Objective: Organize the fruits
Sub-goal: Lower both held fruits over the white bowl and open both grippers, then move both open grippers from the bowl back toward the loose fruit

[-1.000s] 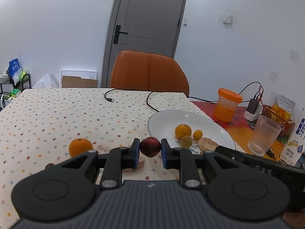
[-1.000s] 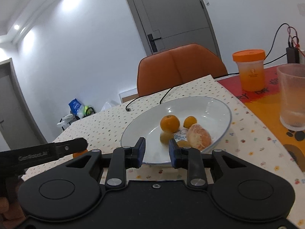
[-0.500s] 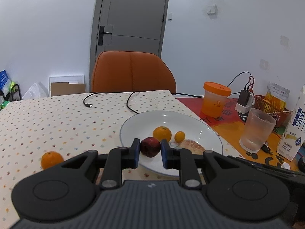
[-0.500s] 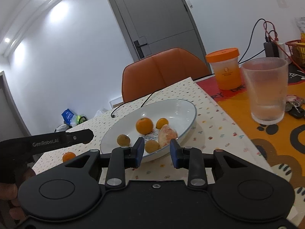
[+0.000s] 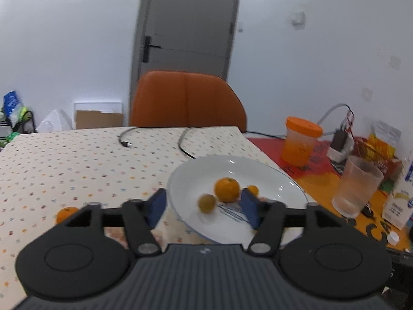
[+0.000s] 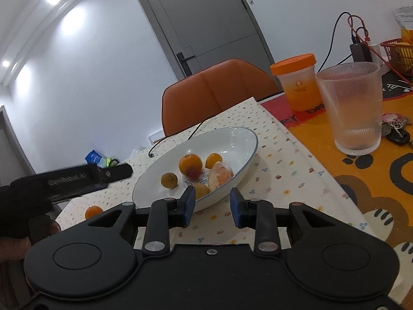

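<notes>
Fruit first, from your left wrist view: your left gripper point(image 5: 204, 208) has just been spreading its jaws and now stands released, with nothing pressed between the blue pads. It hangs over the near edge of the white plate point(image 5: 271, 173), which sits on the dotted table point(image 5: 77, 160). On the plate you can see a mandarin point(image 5: 227, 189), a smaller yellowish fruit point(image 5: 206, 203) just in front of it to the left, and a small orange fruit point(image 5: 252, 189) partly hidden behind the right pad. One orange point(image 5: 66, 213) lies apart on the table at the left, off the plate. Beyond the plate stand an orange-lidded jar point(image 5: 300, 143) and a ribbed glass point(image 5: 357, 186) on the orange mat, with an orange chair point(image 5: 187, 100) behind the table. This view is somewhat blurred.

From your right wrist view, your right gripper point(image 6: 209, 206) is loose too: its jaws stand narrowly apart with only the plate's point(image 6: 247, 144) rim and tablecloth showing between them, gripping nothing. Here the plate holds the mandarin point(image 6: 190, 163) with a dark red fruit point(image 6: 192, 172) touching its front, the small orange fruit point(image 6: 213, 160), a peeled mandarin point(image 6: 220, 175), the yellowish fruit point(image 6: 169, 180) and another pale one point(image 6: 200, 190) at the near rim. The stray orange point(image 6: 93, 211) lies on the table at the left, below your left gripper's point(image 6: 117, 172) black body. The glass point(image 6: 352, 108) stands at the right.
</notes>
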### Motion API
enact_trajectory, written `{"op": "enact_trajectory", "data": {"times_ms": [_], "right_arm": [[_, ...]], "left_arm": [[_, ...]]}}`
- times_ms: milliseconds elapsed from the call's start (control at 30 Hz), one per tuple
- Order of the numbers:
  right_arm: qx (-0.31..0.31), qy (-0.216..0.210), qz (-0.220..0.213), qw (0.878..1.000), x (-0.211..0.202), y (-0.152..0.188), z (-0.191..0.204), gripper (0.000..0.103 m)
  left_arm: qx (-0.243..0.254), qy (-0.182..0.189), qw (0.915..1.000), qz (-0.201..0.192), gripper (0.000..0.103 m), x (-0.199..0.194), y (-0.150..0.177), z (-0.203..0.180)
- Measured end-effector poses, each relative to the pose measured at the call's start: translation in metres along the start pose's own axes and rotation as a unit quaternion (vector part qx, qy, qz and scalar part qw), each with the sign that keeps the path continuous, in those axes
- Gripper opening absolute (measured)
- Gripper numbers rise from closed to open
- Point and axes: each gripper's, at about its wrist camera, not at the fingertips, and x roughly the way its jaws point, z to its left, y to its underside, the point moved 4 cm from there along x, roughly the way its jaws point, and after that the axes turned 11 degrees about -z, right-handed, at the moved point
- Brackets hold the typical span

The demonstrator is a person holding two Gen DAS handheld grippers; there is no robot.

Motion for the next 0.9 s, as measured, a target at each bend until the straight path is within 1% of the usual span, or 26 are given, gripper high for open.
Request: {"op": "enact_trajectory", "data": {"times_ms": [133,167,233,300,333,400,500,600,700,767,833,900], "right_arm": [[-0.006,-0.004,0.004,1.000,0.002,0.001,0.007,0.034],[-0.010,-0.005,0.005,1.000,0.003,0.001,0.010,0.035],[-0.017,-0.008,0.007,1.000,0.004,0.001,0.016,0.043],[-0.025,-0.012,0.009,1.000,0.006,0.002,0.024,0.045],[-0.029,-0.013,0.011,0.999,0.007,0.003,0.028,0.045],[-0.033,-0.013,0.012,0.999,0.009,0.003,0.036,0.045],[-0.050,-0.013,0.016,0.999,0.011,0.003,0.049,0.046],[-0.058,-0.019,0.015,0.998,0.011,0.001,0.060,0.054],[-0.066,-0.019,0.017,0.998,0.011,0.001,0.069,0.055],[-0.068,-0.021,0.019,0.997,0.012,0.002,0.075,0.058],[-0.073,-0.022,0.021,0.997,0.013,0.005,0.080,0.064],[-0.081,-0.020,0.024,0.996,0.014,0.007,0.088,0.065]], "left_arm": [[-0.003,-0.020,0.9998,-0.002,0.079,-0.006,-0.003,0.014],[-0.002,-0.027,0.9996,-0.004,0.080,-0.009,-0.005,0.019],[-0.003,-0.040,0.9992,-0.007,0.084,-0.015,-0.007,0.028],[-0.007,-0.054,0.9985,-0.009,0.086,-0.019,-0.009,0.038],[-0.008,-0.064,0.9979,-0.008,0.086,-0.021,-0.011,0.045],[-0.022,-0.096,0.9951,-0.010,0.087,-0.026,-0.015,0.059],[-0.028,-0.108,0.9937,-0.009,0.090,-0.033,-0.021,0.076],[-0.038,-0.123,0.9916,-0.009,0.091,-0.041,-0.025,0.091],[-0.046,-0.127,0.9909,-0.005,0.092,-0.048,-0.025,0.100],[-0.047,-0.126,0.9909,-0.006,0.092,-0.052,-0.025,0.105],[-0.050,-0.130,0.9903,-0.006,0.092,-0.057,-0.024,0.111],[-0.055,-0.128,0.9902,-0.002,0.092,-0.060,-0.022,0.116]]}}
